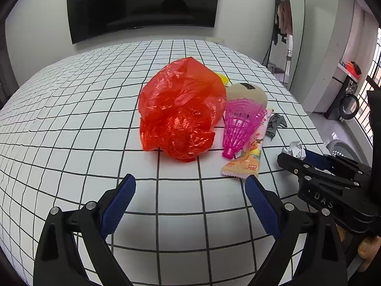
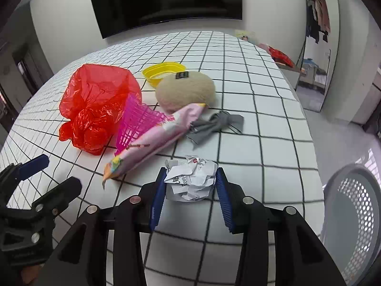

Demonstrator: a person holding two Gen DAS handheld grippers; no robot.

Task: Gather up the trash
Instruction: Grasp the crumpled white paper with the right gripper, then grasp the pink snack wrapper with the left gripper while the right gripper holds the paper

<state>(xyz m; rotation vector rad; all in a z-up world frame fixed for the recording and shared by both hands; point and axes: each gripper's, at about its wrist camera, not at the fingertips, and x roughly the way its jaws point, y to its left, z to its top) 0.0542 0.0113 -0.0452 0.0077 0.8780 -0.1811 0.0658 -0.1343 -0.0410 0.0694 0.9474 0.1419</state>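
Note:
A crumpled ball of white paper lies on the grid-patterned table near its front edge. My right gripper has both blue pads against the paper's sides and is shut on it. In the left wrist view that right gripper and the paper are at the right. My left gripper stands open above bare tabletop with nothing between its fingers; it also shows in the right wrist view. Ahead lie a red plastic bag, a pink mesh cone and a pink snack wrapper.
A beige pad, a yellow bowl and a grey cloth scrap lie further back. A grey perforated bin stands on the floor off the table's right edge. A dark screen hangs on the far wall, and a mirror leans at the right.

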